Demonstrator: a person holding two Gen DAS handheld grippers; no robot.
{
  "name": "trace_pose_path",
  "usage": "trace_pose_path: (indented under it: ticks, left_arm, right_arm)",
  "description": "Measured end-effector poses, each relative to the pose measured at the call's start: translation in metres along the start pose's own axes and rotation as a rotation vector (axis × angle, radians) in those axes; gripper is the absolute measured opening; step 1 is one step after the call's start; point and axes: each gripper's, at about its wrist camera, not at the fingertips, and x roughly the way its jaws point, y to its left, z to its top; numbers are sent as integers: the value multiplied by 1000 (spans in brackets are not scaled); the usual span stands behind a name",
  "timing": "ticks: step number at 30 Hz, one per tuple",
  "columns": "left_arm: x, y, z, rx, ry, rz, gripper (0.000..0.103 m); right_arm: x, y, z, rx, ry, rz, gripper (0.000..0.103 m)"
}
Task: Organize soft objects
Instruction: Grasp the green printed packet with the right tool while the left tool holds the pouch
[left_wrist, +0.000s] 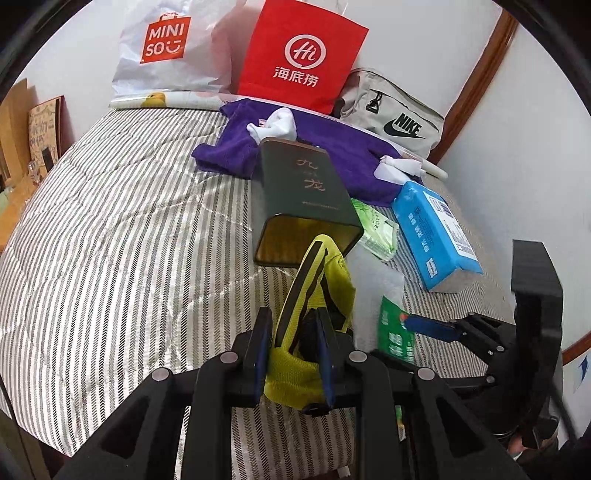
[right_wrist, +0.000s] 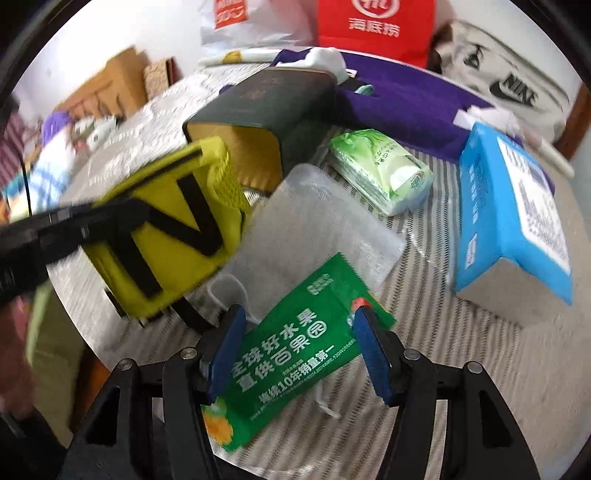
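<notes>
My left gripper (left_wrist: 293, 347) is shut on a yellow fabric pouch with black stripes (left_wrist: 317, 280), held above the striped bed; the pouch also shows in the right wrist view (right_wrist: 166, 221). Its far end points at the open mouth of a dark green box lying on its side (left_wrist: 306, 195), also seen in the right wrist view (right_wrist: 258, 118). My right gripper (right_wrist: 299, 350) is open, its blue pads on either side of a green printed bag (right_wrist: 291, 354) that lies on the bed. In the left wrist view the right gripper (left_wrist: 436, 328) is at the right.
A blue tissue pack (right_wrist: 513, 210), a green wipes pack (right_wrist: 384, 170), a clear plastic bag (right_wrist: 314, 229), a purple towel (left_wrist: 332, 147) with white socks (left_wrist: 275, 123), a Nike bag (left_wrist: 399, 114), and red (left_wrist: 303, 55) and white shopping bags (left_wrist: 166, 48) crowd the bed's far side.
</notes>
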Motion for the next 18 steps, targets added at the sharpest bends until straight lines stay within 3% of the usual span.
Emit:
trace_pose_path:
  ticks: [8, 18]
  left_arm:
    - [1, 3, -1, -10, 4, 11, 22]
    - [10, -3, -5, -3, 37, 13, 22]
  right_arm:
    - [-12, -26, -18, -28, 14, -91, 61]
    - [-14, -47, -36, 32, 33, -42, 61]
